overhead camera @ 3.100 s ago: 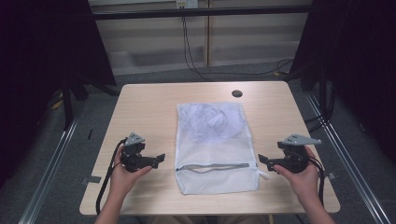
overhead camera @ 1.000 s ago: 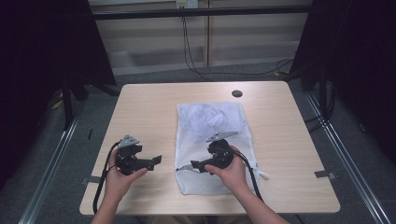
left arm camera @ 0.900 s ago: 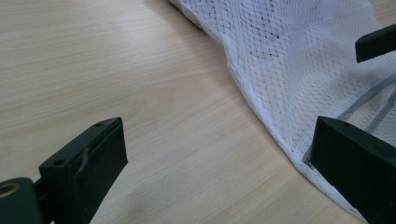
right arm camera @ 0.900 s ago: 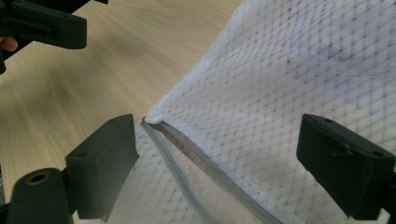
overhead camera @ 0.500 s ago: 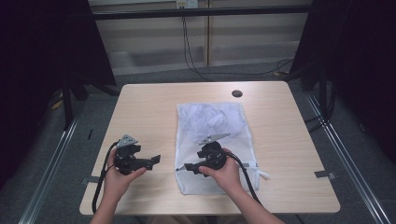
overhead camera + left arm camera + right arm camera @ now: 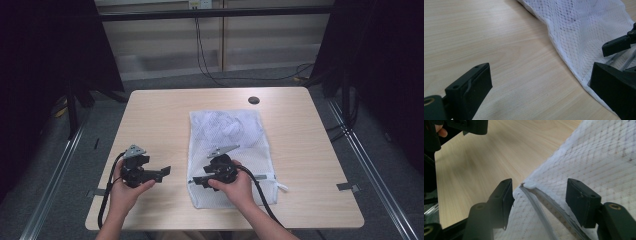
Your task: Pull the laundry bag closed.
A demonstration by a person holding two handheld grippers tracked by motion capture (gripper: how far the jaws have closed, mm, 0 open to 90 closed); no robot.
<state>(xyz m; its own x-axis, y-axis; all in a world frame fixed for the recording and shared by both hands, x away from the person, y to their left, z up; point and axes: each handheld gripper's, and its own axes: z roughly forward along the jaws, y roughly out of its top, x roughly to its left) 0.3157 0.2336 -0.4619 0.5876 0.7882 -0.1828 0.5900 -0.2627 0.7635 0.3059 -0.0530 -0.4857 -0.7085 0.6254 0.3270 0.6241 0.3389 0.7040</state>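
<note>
A white mesh laundry bag (image 6: pixel 227 150) is laid flat on the light wooden table (image 6: pixel 160 115), with its grey zipper (image 6: pixel 541 207) running across the end nearest the person. The right gripper (image 6: pixel 200 181) is set low over the bag's near left corner, its jaws straddling the zipper's end, apparently so the zipper end can be pinched. Its jaws have just been closing and stand about half open; the zipper lies between them, but the pads are not yet pressed on it. The left gripper (image 6: pixel 165 172) is held just left of the bag over bare wood, jaws wide and empty, aimed at the bag's edge, probably waiting to steady the fabric. A white item is seen bunched inside the bag's far end.
</note>
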